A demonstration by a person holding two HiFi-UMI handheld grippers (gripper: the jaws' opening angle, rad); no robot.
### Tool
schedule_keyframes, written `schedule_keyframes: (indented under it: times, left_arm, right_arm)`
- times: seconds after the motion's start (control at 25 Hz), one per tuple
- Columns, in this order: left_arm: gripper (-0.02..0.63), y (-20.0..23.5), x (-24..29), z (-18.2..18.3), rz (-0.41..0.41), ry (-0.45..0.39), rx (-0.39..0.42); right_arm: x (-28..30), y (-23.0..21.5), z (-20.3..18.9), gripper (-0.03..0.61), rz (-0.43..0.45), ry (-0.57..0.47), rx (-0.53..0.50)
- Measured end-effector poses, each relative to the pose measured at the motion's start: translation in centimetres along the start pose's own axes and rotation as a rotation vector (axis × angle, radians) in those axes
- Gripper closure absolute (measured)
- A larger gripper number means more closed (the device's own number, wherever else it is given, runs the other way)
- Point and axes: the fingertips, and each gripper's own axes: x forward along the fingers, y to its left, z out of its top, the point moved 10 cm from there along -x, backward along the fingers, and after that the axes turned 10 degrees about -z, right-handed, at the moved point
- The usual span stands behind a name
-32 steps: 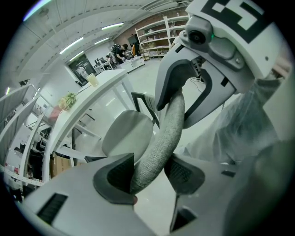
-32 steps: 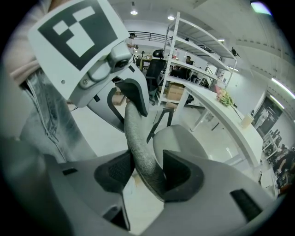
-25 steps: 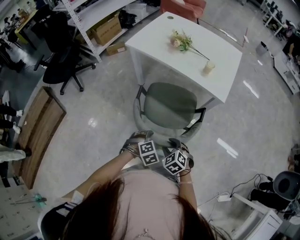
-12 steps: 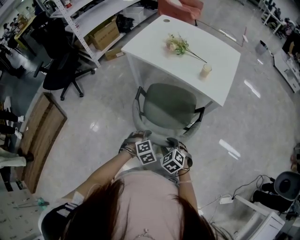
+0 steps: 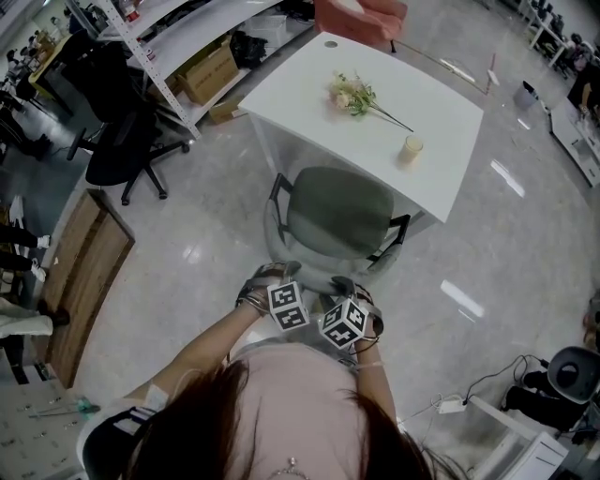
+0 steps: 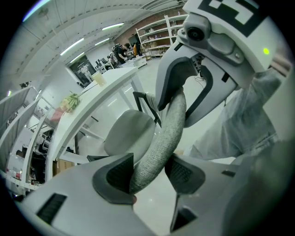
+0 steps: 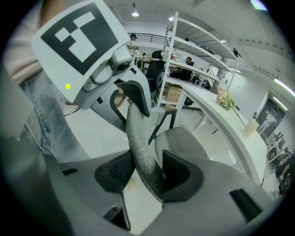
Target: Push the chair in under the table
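A grey office chair stands in front of me, its seat partly under the near edge of the white table. My left gripper and right gripper sit side by side at the top of its backrest. In the left gripper view the left gripper is shut on the grey fabric backrest rim. The right gripper likewise is shut on the backrest rim, with the seat beyond it.
A flower sprig and a small candle lie on the table. At the left are a black office chair, metal shelving with a cardboard box, and a wooden board. Cables lie at lower right.
The chair and both grippers have moved a little toward the table; the table's near edge now covers more of the seat's front. Both grips are unchanged.
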Motion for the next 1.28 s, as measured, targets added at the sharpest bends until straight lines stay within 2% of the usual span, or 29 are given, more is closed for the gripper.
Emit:
schedule_keyframes:
  times: [0.68, 1.28]
  left_arm:
    - [0.397, 4.3, 1.2, 2.3, 0.015, 0.012, -0.031]
    - [0.396, 6.7, 1.5, 3.4, 0.026, 0.020, -0.058]
  right_arm:
    - [2.1, -4.9, 0.5, 0.385, 0.028, -0.029, -0.036]
    - [3.2, -7.5, 1.2, 0.387, 0.035, -0.046, -0.059]
